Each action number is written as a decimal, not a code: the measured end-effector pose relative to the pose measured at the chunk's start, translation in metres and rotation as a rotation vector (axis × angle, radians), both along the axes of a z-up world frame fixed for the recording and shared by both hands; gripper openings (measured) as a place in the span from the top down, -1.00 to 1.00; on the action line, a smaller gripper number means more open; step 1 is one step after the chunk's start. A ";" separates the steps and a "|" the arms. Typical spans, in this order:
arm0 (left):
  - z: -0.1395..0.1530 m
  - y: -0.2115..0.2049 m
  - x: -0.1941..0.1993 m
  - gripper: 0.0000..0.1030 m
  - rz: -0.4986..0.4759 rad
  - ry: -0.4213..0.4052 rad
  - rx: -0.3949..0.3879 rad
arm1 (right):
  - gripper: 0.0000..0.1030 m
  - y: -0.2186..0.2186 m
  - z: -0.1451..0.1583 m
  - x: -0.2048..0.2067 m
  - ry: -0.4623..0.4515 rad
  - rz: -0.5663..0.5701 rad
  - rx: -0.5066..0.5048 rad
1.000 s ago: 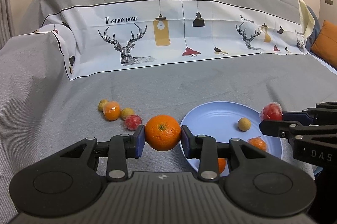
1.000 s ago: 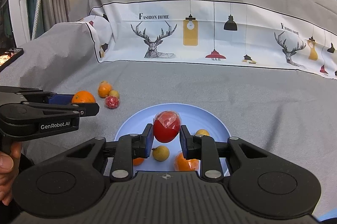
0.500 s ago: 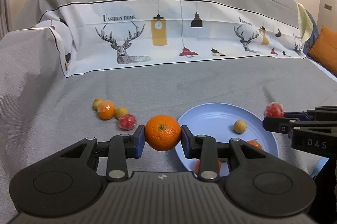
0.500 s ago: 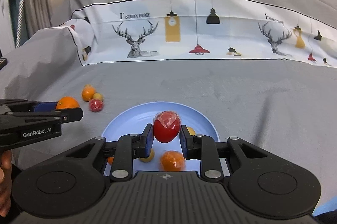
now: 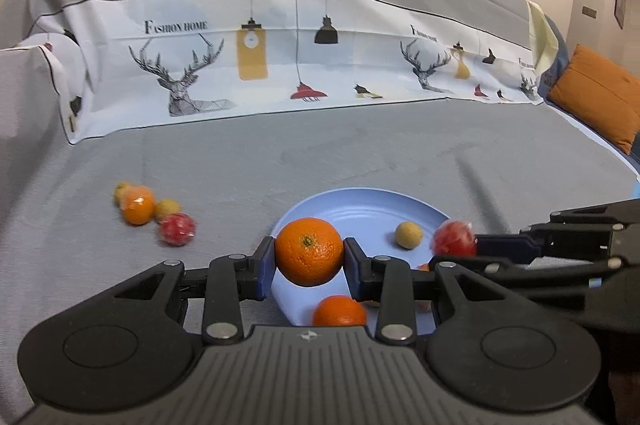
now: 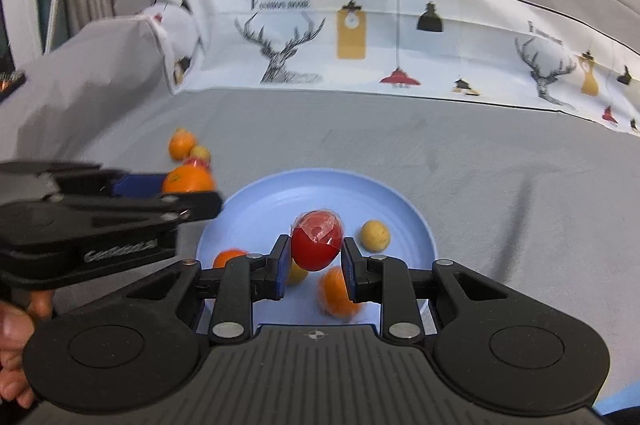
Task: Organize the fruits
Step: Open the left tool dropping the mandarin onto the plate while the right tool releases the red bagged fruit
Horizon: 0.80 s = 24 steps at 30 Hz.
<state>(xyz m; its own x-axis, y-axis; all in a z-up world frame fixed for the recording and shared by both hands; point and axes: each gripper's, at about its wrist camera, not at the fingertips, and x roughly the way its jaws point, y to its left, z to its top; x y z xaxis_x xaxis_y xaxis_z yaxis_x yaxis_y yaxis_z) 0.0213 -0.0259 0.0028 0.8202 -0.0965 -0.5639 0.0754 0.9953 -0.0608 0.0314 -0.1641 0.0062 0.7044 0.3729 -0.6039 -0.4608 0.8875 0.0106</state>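
My left gripper is shut on a large orange, held over the near left rim of the light blue plate. In the right wrist view my right gripper is shut on a red plastic-wrapped fruit above the middle of the plate. On the plate lie a small yellow fruit, an orange one, another orange one and a yellow one partly hidden behind a finger. The left gripper with its orange shows at the left there.
Several small fruits lie on the grey cover left of the plate: a wrapped orange one, a yellow one and a wrapped red one. A printed white cloth hangs behind. An orange cushion sits at the far right.
My left gripper has carried the orange rightward, from beside the plate to over its near left rim. The right gripper still holds the red fruit over the plate, its view shifted slightly.
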 end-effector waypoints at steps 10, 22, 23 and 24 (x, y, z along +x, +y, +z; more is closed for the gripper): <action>-0.008 -0.005 0.007 0.24 -0.024 0.011 -0.011 | 0.46 0.007 -0.001 0.001 0.012 0.025 -0.040; -0.007 -0.002 0.008 0.24 -0.021 0.010 -0.021 | 0.46 0.007 -0.003 0.000 0.012 0.033 -0.051; -0.007 -0.002 0.007 0.24 -0.022 0.009 -0.021 | 0.46 0.007 -0.004 0.000 0.012 0.033 -0.052; -0.008 -0.002 0.007 0.24 -0.022 0.008 -0.021 | 0.46 0.007 -0.004 0.000 0.012 0.033 -0.052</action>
<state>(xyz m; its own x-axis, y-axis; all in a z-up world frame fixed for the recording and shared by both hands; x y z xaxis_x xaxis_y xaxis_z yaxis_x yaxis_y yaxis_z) 0.0284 -0.0279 -0.0048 0.8130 -0.1261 -0.5684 0.0965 0.9919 -0.0821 0.0316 -0.1570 0.0026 0.6849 0.3642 -0.6310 -0.4902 0.8711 -0.0293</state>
